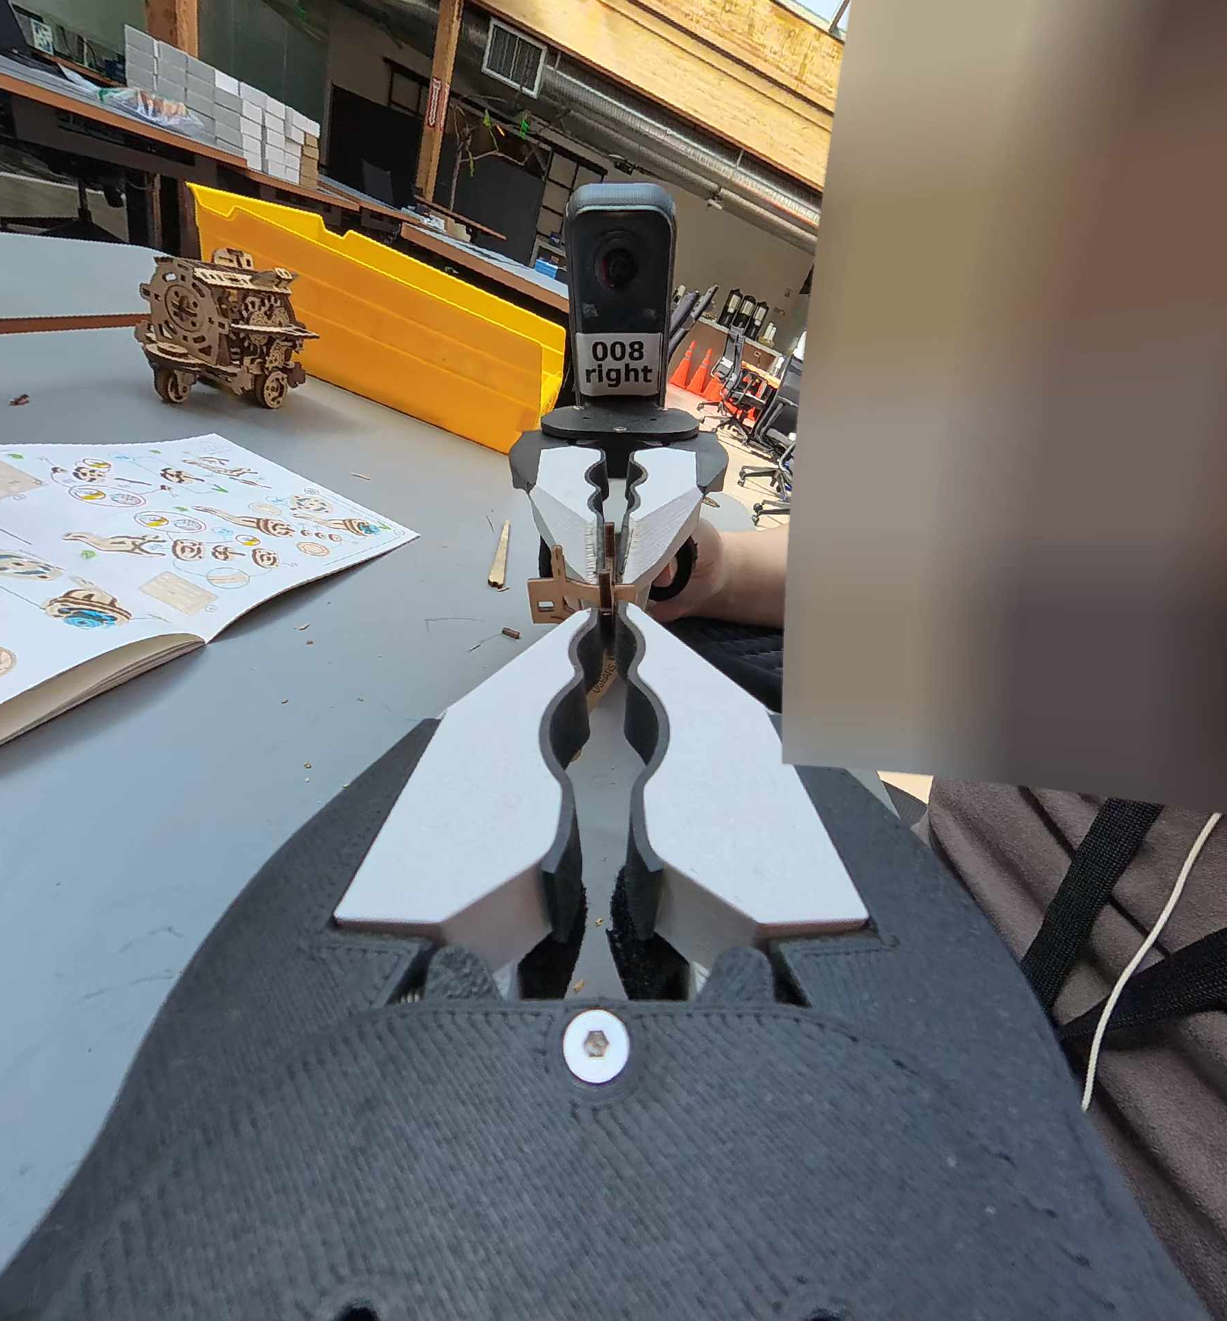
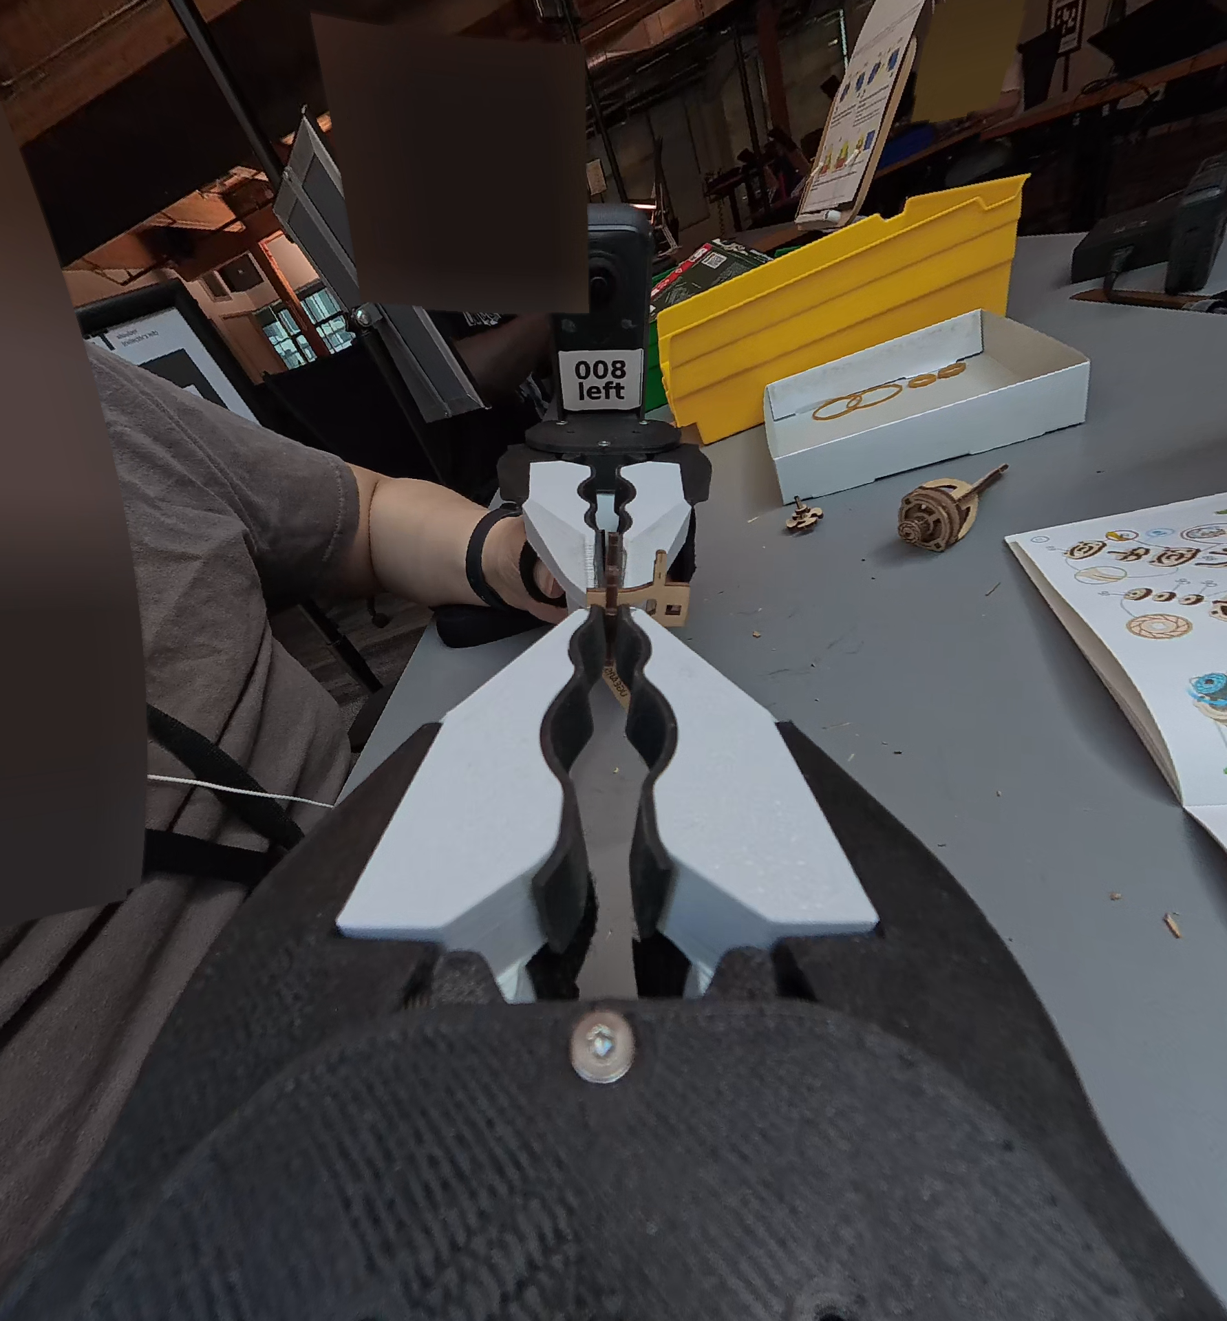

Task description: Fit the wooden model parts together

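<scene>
My left gripper [image 1: 604, 616] and right gripper [image 2: 609, 613] meet tip to tip above the grey table [image 1: 167, 822], and both are shut. The left one pinches a thin flat wooden strip [image 1: 599, 688] between its pads. The right one pinches a similar strip [image 2: 616, 688]. The right gripper [image 1: 607, 561] faces me in the left wrist view, and the left gripper [image 2: 614, 561] faces me in the right wrist view. Between the tips the parts cross in a small joint. A notched flat wooden piece [image 1: 552, 590] sticks out sideways from it, and it also shows in the right wrist view [image 2: 664, 590]. How the parts join is hidden by the fingers.
A built wooden model vehicle [image 1: 220, 332], a yellow bin [image 1: 396, 329], an open instruction booklet [image 1: 131, 557] and a loose wooden stick [image 1: 499, 554] are on the table. A white box with rubber bands [image 2: 953, 429], a wooden gear assembly [image 2: 939, 515] and a small wooden part [image 2: 803, 516] lie farther off. A person's torso is close by. Both grippers' tips are roughly 20 cm from the wooden gear assembly [image 2: 939, 515].
</scene>
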